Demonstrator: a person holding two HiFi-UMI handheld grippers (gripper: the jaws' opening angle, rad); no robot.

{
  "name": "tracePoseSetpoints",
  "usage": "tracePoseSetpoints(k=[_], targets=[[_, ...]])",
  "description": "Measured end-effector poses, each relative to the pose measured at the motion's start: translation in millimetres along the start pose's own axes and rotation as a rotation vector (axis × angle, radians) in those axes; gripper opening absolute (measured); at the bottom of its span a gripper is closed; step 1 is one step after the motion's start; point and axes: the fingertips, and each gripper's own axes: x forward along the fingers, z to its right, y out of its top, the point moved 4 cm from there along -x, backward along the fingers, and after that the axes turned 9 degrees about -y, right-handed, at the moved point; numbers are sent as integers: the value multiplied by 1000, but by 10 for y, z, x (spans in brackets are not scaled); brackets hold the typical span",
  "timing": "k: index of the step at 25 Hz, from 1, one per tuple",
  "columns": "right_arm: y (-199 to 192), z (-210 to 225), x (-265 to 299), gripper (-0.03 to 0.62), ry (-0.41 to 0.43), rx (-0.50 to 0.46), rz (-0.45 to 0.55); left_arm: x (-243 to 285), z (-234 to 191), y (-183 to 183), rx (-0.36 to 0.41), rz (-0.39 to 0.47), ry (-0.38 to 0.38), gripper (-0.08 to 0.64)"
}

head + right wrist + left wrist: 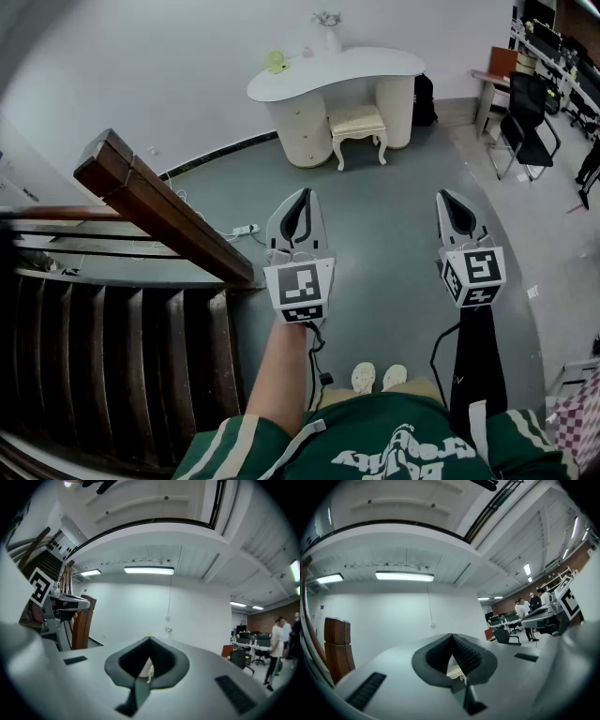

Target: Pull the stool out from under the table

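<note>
Standing well back from it, I hold the left gripper (302, 195) and the right gripper (447, 196) clenched on nothing, their pads meeting at the tips. The stool (357, 125) is far ahead of both grippers, its seat part-way under the white counter (337, 70), between the two pedestals.

What worries me: if I arrive with the jaws pressed together like this, I would nudge the stool deeper instead of catching it. Its curved legs look thin, so a grip on one alone could swing it into a pedestal and shake the vase (328, 28) on top. A power strip (246, 229) and its cable lie on the floor just ahead and left of the left gripper, where they could trip me on the way. The stair rail (159, 206) is close on that side too.

The head view gives me stool, counter and floor whole. The gripper views show how the pads meet, and through the slit only a pale sliver, probably the stool, though it is too small to be sure.
</note>
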Motion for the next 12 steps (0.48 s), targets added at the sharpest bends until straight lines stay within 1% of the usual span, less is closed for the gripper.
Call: tracePoseSetpoints(k=[2, 4, 8, 12], targets=[[21, -22, -66, 4, -2, 0, -4, -65, 56, 25, 56, -16, 4, 2], [48, -50, -122, 3, -6, -8, -3, -110, 92, 40, 76, -21, 0, 2], [89, -109, -224, 5, -9, -17, 8, -186, 142, 28, 27, -1, -30, 2], [89, -163, -290, 4, -14, -20, 2, -263, 117, -23, 2, 2, -32, 2]])
